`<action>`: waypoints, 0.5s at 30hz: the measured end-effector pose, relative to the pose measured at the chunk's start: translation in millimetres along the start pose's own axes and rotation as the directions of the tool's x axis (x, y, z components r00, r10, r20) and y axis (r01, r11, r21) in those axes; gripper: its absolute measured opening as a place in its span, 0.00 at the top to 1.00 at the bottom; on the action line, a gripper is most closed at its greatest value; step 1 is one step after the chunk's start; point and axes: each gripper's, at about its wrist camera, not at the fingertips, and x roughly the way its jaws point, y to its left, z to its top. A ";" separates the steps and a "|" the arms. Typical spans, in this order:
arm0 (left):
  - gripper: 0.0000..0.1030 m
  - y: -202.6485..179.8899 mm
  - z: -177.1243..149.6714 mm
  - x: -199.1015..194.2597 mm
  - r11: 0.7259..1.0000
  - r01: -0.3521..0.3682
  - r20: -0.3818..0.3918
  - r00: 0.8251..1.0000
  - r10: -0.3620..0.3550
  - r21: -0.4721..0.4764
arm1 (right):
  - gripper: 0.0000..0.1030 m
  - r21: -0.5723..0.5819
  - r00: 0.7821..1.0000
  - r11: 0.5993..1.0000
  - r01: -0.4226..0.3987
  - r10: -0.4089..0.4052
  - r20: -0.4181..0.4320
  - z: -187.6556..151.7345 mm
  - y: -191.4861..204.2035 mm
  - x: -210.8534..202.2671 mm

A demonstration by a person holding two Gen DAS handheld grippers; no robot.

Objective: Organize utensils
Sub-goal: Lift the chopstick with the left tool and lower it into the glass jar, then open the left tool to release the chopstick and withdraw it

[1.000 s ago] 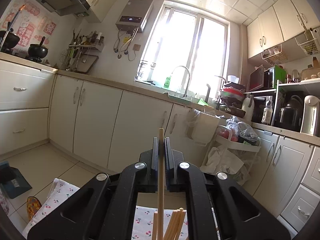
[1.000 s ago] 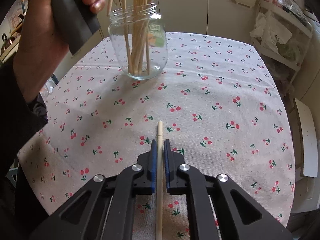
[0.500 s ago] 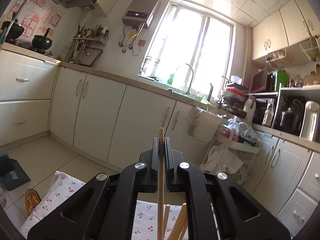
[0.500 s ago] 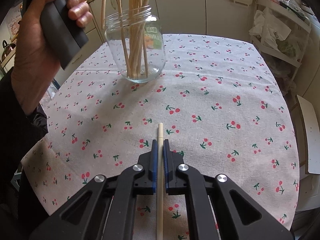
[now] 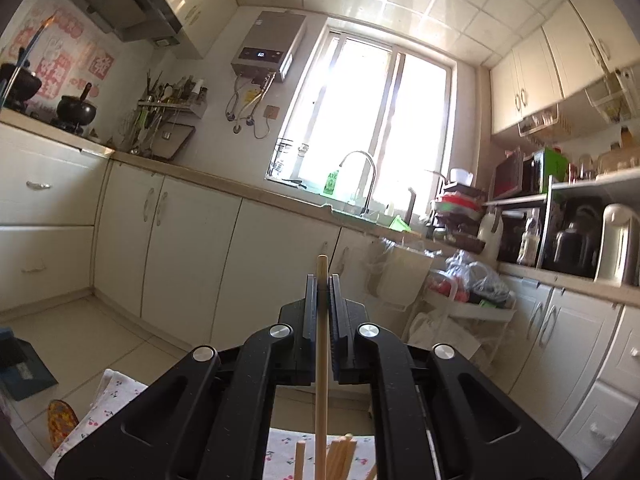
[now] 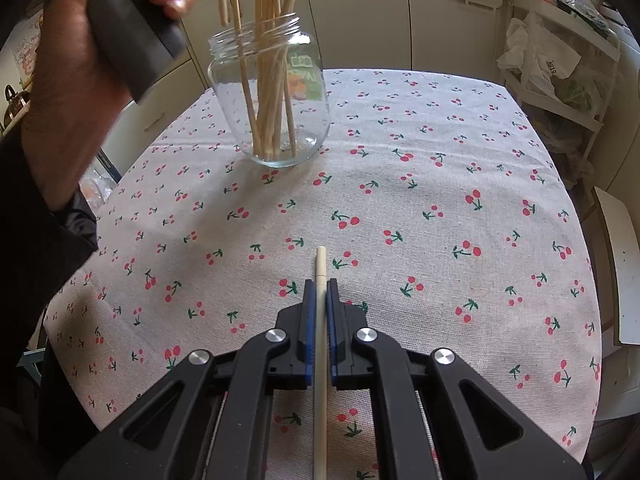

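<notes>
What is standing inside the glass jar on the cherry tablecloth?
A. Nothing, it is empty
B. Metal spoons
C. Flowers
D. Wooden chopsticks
D: the right wrist view shows a bunch of pale wooden chopsticks leaning together inside the clear glass jar, their tops sticking out above its rim.

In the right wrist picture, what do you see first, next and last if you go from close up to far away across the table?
right gripper holding a pale chopstick → bare cherry tablecloth → glass jar full of chopsticks → cream cabinets behind the table.
</notes>
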 end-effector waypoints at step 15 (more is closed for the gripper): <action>0.88 6.3 -38.8 -19.4 0.996 0.019 -0.196 0.981 -0.002 0.087 | 0.94 0.157 0.995 0.982 -0.100 0.098 0.020 -0.1 -18.9 -5.2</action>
